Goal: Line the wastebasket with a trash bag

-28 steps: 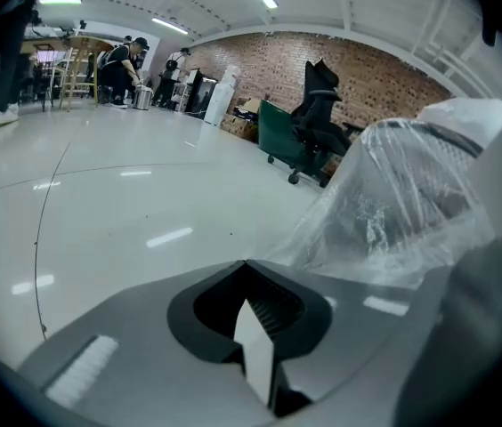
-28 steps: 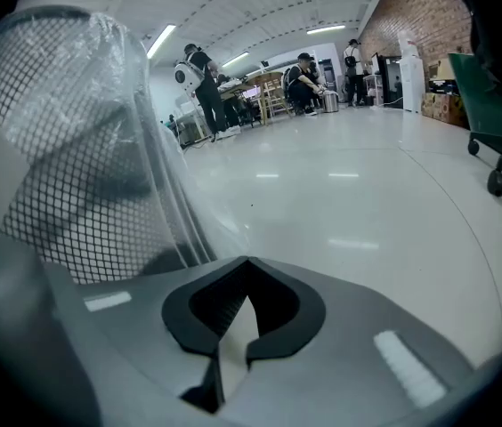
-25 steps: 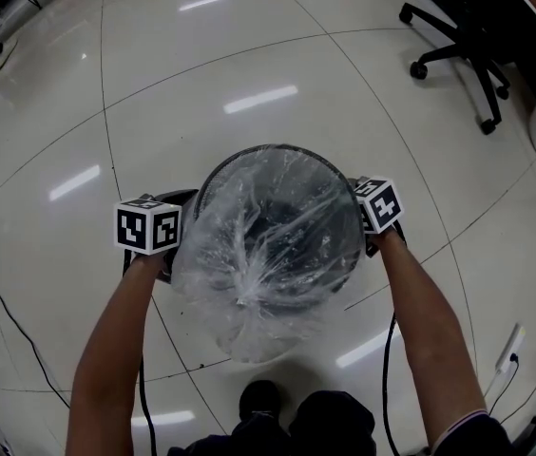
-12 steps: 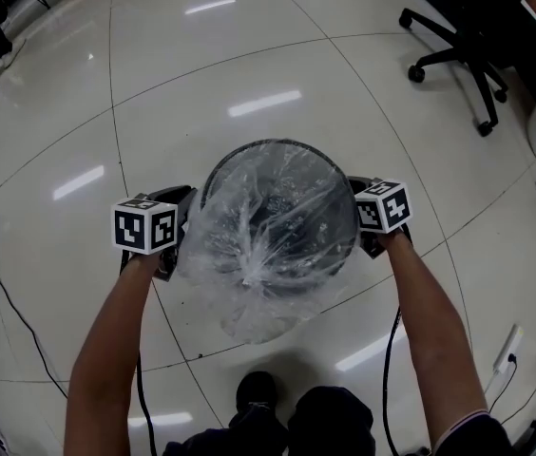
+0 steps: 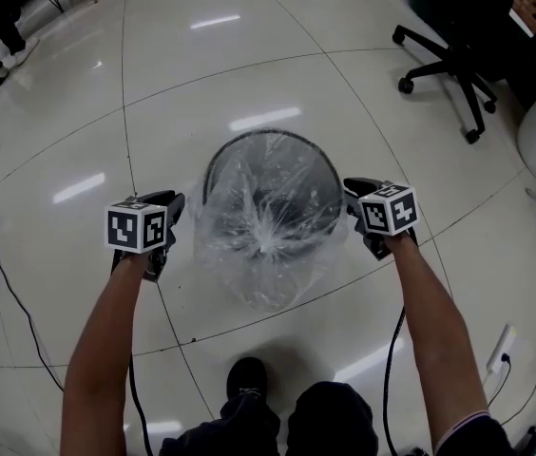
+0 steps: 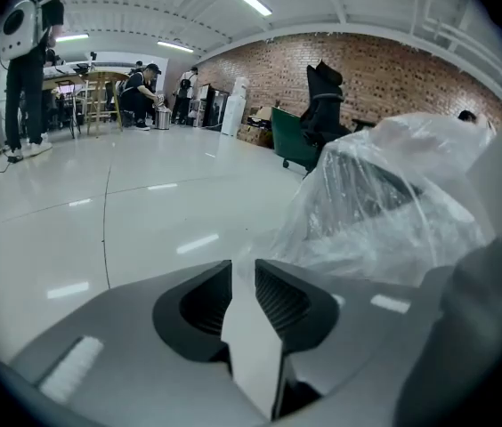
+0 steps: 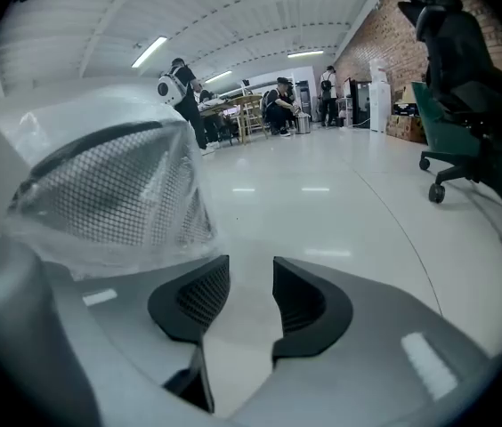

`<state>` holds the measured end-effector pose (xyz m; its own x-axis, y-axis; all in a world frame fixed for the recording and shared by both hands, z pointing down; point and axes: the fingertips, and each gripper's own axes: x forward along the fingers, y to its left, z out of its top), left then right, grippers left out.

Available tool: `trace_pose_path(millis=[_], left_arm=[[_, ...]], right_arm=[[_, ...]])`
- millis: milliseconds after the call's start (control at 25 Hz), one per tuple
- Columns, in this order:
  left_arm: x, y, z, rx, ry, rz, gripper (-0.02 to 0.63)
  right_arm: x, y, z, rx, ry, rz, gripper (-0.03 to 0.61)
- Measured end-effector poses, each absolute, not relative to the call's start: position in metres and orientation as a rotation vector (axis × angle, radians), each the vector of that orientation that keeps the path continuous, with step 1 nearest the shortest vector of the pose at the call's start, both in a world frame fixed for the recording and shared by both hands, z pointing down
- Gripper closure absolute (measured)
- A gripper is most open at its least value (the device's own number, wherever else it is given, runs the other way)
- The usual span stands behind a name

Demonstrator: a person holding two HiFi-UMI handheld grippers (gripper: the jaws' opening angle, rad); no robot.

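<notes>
Flanking the mesh wastebasket (image 5: pixel 213 164), the left gripper (image 5: pixel 171 207) and right gripper (image 5: pixel 354 193) hover just beside it. Both pairs of jaws have just been opening and stand spread, nothing between them. Clear trash bag (image 5: pixel 266 255) lines the basket, draped over its rim.

Under you, the glossy white floor (image 5: pixel 249 65), crossed by thin seams, carries the bin (image 5: pixel 268 133) at the frame's centre. A chair (image 5: pixel 458 46) stands upper right, a cable (image 5: pixel 7 297) trails down the left edge, a power strip (image 5: pixel 499 350) lies lower right, and your shoe (image 5: pixel 246 378) is planted at bottom centre.
</notes>
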<state>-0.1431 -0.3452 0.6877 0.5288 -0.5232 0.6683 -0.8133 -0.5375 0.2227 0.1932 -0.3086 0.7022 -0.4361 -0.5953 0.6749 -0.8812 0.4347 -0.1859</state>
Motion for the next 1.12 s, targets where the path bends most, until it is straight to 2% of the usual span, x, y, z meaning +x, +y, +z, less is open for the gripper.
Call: trace_pose_path(millis=[360,1120], left_arm=[[-0.162,-0.286,0.692,2.202,-1.117,0.774,0.534],[-0.150,-0.193,0.667,2.233,-1.133,0.794,0.512]], right_arm=[[0.202,-0.262,0.670,1.263,-2.161,0.644,0.437],[0.206,-0.165,0.631,1.260,-2.164,0.554,0.437]])
